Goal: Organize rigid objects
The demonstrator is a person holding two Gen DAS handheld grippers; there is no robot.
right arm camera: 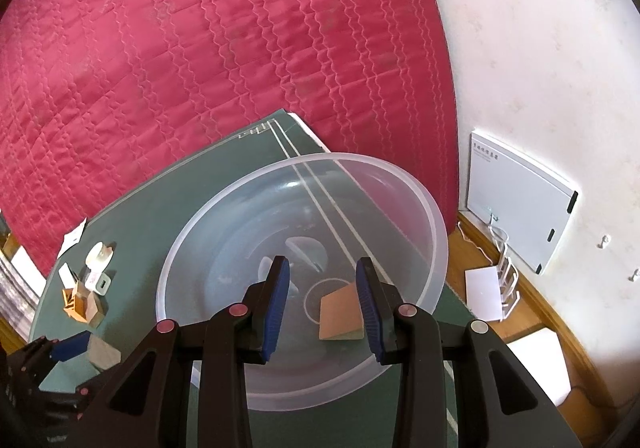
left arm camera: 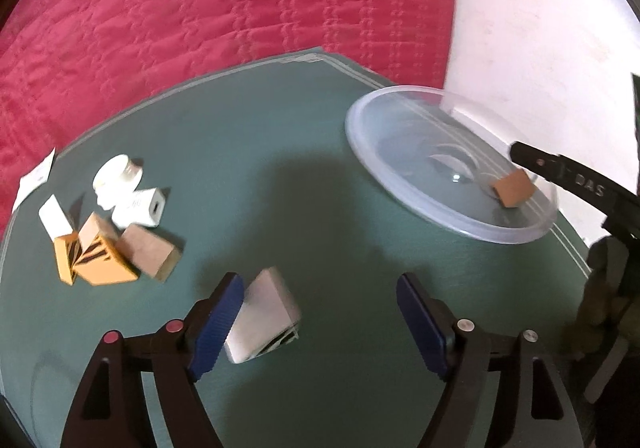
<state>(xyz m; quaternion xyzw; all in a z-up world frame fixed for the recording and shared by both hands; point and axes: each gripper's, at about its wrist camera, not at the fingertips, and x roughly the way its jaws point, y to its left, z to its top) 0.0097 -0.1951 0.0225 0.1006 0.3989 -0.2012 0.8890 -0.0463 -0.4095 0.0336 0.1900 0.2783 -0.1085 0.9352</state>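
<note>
Closest in, the left gripper stands wide apart over the green mat, nothing pinched. A small grey-white box lies tilted on the mat between the blue pads, right against the left one and clear of the other. Over on the right, the right gripper hangs above the clear plastic bowl, its jaws apart with open space between them, gripping nothing. A tan cardboard wedge sits on the bowl's bottom just beside the right-hand pad; whether they touch, I cannot tell. Further out on the mat's left side, there's the cluster: an orange striped box, a brown block, a white charger cube and a white round-topped piece, all packed close together. Beyond the mat, the red quilt fills the background, with the white wall to the right.
</note>
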